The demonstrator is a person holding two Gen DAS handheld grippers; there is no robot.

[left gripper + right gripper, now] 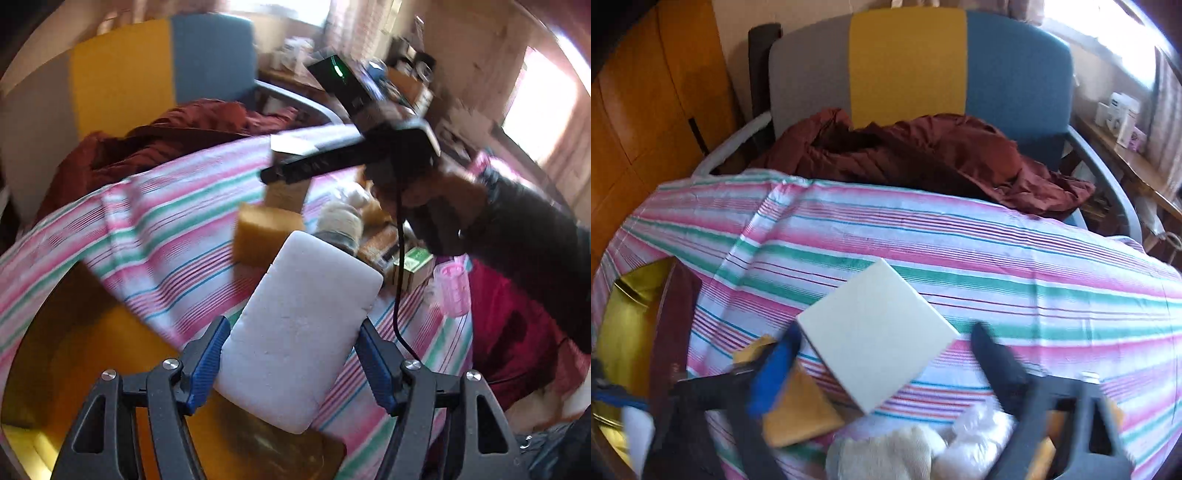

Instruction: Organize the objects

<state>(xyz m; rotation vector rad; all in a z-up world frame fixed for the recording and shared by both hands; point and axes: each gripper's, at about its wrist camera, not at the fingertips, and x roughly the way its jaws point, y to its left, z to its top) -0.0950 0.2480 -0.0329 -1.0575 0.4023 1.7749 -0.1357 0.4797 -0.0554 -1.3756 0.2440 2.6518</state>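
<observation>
A table draped in a striped cloth (923, 236) carries a cream square tile (877, 341) near centre, a yellow sponge (801, 413) at seven o'clock, and white bundles (886, 454) at six.

Mostly cloth and foam, some plastic and wood.
White block (299, 332): matt, grainy, foam-like, between ribbed blue pads (207, 363) on matt black plastic left gripper (291, 363) with shiny metal screws. Striped tablecloth (960, 243): thin woven cloth, creased. Maroon jacket (923, 155): slightly sheeny fabric, crumpled. Chair back (908, 66): matt upholstery in grey, yellow, blue. Cream tile (879, 339): smooth, flat, low sheen. Yellow sponge (266, 236): porous, rough. Wood panel (646, 110): glossy varnish. Pink cup (452, 288): translucent plastic.
</observation>
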